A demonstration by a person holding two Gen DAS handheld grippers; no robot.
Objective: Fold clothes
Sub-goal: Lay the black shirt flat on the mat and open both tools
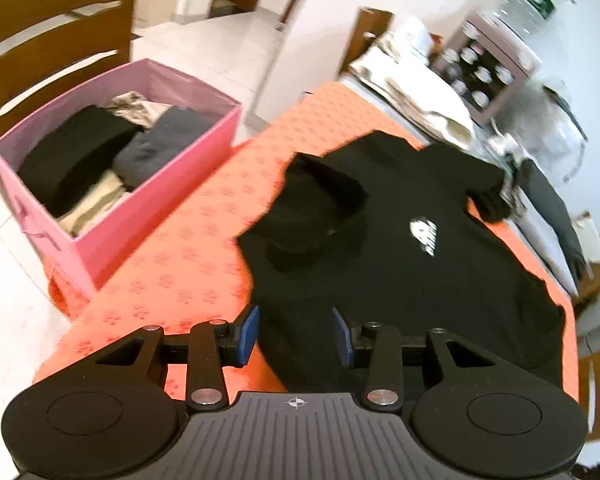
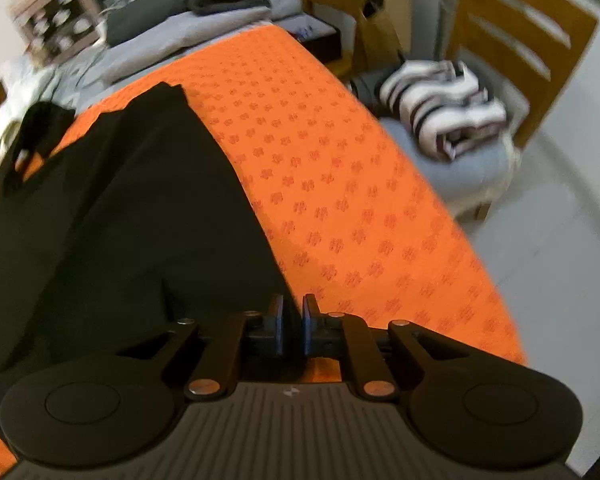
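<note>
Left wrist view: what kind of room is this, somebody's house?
Probably a home, maybe a dining room. A table with an orange cloth holds a black T-shirt, a pink box holds folded clothes, and wooden chairs stand nearby.

Both tools share one build. The left gripper point(image 1: 296, 334) has a matte black body with a ribbed grey plate at six o'clock carrying a small white crosshair mark. Two round black discs flank the plate at about eight and four o'clock. Flat black link arms pinned with silver screws run up to blue fingertips point(image 1: 249, 334). The right gripper point(image 2: 292, 330) matches it, though its blue pads point(image 2: 309, 330) look darker.
</note>
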